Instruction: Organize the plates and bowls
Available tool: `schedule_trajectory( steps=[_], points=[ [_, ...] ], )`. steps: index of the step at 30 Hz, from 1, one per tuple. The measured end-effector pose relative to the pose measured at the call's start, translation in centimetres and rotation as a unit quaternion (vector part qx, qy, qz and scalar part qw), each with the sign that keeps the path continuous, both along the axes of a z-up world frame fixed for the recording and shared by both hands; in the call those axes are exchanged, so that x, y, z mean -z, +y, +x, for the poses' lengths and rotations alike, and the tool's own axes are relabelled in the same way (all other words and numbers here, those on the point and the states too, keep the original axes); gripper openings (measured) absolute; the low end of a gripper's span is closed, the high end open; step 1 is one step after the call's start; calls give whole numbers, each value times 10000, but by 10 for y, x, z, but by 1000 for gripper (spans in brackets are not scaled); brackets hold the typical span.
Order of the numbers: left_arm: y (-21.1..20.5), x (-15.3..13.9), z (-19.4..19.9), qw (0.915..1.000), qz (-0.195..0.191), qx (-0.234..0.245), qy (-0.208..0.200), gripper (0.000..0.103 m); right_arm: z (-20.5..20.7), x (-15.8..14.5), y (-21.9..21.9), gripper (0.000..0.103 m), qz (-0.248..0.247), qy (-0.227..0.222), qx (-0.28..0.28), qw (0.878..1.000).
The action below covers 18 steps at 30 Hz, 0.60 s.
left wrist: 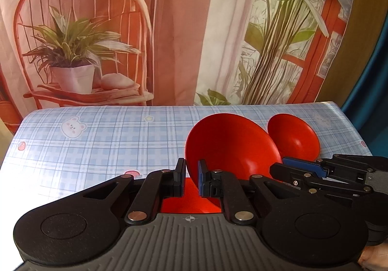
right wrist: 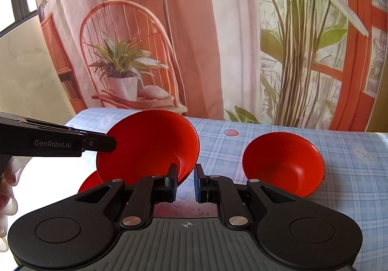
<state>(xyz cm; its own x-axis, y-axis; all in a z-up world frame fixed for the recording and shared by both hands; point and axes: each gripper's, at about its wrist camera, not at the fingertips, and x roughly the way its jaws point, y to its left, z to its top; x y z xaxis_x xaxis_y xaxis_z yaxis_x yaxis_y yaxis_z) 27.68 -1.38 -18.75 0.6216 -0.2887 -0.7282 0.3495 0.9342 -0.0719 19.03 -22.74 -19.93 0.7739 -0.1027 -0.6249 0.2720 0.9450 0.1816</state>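
Observation:
My left gripper (left wrist: 191, 175) is shut on the near rim of a large red bowl (left wrist: 232, 145) and holds it tilted above the table; the same bowl shows in the right wrist view (right wrist: 148, 147), with the left gripper on its left rim. A red piece (left wrist: 191, 200) lies below it, also seen in the right wrist view (right wrist: 88, 185). My right gripper (right wrist: 185, 182) is nearly closed with a small gap, empty, right beside the held bowl's right rim. A smaller red bowl (right wrist: 283, 164) sits tilted on the table to the right, and it also shows in the left wrist view (left wrist: 293, 137).
The table has a blue plaid cloth (left wrist: 97, 140) with bear and strawberry prints. A printed curtain (left wrist: 181, 28) with a chair and plants hangs behind the far edge. The table's right edge (left wrist: 351, 125) is near the smaller bowl.

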Motion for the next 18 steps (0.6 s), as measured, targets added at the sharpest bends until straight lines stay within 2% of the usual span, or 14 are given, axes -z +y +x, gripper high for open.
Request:
schedule_trajectory(
  steps=[18],
  points=[
    [45, 15, -32, 9997, 40, -215, 88, 12, 10, 6, 45, 13, -97, 222, -380, 9990]
  ],
)
